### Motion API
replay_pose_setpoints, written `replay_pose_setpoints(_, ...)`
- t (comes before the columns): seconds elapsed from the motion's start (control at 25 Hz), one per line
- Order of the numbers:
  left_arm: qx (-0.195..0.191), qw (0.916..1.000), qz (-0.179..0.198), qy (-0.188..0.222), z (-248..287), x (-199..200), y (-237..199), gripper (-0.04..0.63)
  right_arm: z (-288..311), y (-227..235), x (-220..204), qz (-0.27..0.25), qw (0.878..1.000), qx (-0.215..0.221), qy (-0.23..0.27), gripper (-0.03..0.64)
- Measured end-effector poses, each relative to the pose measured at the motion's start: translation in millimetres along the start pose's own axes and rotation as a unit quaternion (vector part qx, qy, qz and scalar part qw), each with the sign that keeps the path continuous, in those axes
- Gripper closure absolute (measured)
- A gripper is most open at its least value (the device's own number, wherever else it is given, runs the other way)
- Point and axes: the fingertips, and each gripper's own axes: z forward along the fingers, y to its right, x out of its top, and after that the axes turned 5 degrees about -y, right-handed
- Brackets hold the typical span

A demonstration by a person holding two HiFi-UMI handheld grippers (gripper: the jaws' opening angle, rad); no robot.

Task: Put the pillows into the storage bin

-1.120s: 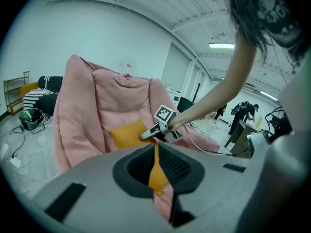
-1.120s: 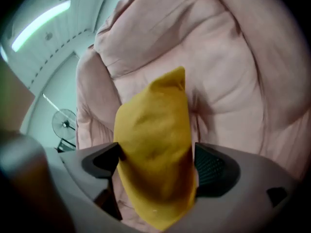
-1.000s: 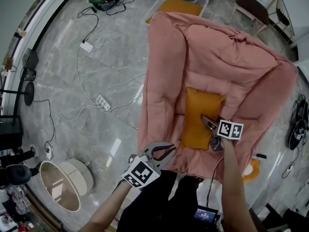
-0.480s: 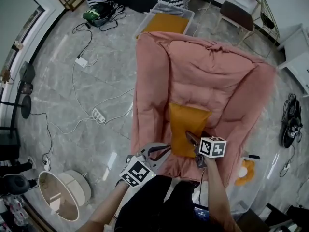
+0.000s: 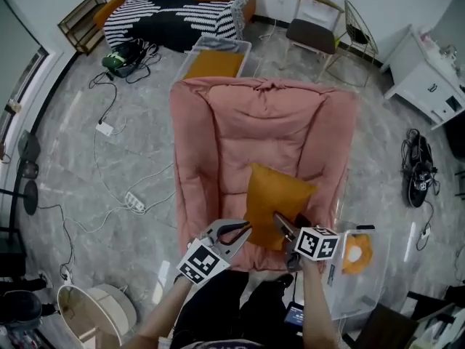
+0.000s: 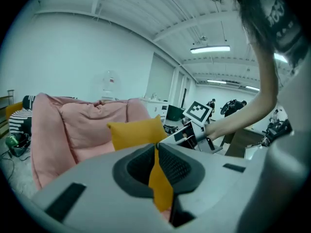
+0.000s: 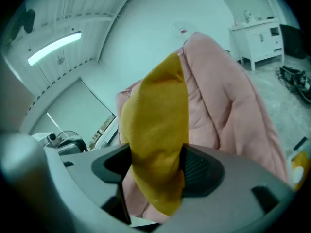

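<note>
An orange pillow [image 5: 272, 198] stands tilted up off the seat of the pink armchair [image 5: 261, 122]. My right gripper [image 5: 285, 228] grips its lower edge; its jaws are closing with the pillow [image 7: 155, 115] filling the gap and touching both pads. The right gripper [image 7: 155, 165] points up at the chair back. My left gripper [image 5: 245, 228] hovers just left of the pillow's bottom corner, its fingertips together. In the left gripper view the left gripper [image 6: 155, 147] shows only an orange sliver through its slit, beyond it the pillow [image 6: 133, 132]. A clear storage bin [image 5: 190, 53] behind the chair holds another orange pillow.
A second clear bin [image 5: 363, 289] with an orange thing [image 5: 356, 253] in it sits right of the chair. A striped sofa [image 5: 174, 6], a chair [image 5: 312, 31] and a white cabinet [image 5: 425, 86] stand at the back. Cables and a power strip [image 5: 134, 201] lie on the floor to the left.
The pillow lay flat on the seat; now it is raised on its edge in the right jaws, which have narrowed on it. The left gripper has stayed low at the seat's front.
</note>
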Motion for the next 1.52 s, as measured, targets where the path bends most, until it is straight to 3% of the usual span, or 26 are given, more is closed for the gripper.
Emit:
replay_pose_setpoints(0.28,-0.063,0.9968,0.048,0.011,38.7,39.3,75.4,0.563,-125.4,35.8,-1.7,0.045,0.995,-0.035,0.085,0.315)
replay_pose_setpoints(0.56,-0.13,0.9859,0.105,0.006,98.7,78.7,179.1,0.563,-254.2,109.9,-33.0,0.099,0.979,-0.077,0.158,0.322)
replay_pose_setpoints(0.68,-0.173,0.977,0.125,0.0,125.5,89.7,240.8,0.563,-308.9,145.5,-59.0,0.153,0.966,-0.07,0.198,0.325)
replay_pose_setpoints(0.92,-0.24,0.9571,0.16,-0.02,178.0,92.6,348.6,0.563,-404.7,216.6,-121.9,0.254,0.924,-0.073,0.276,0.331)
replay_pose_setpoints(1.24,-0.344,0.9131,0.211,-0.06,250.0,85.1,497.7,0.563,-534.8,329.9,-241.9,0.337,0.87,-0.174,0.314,0.345)
replay_pose_setpoints(1.52,-0.427,0.8649,0.25,-0.087,284.2,65.8,589.8,0.563,-568.0,415.9,-325.3,0.414,0.82,-0.225,0.324,0.357)
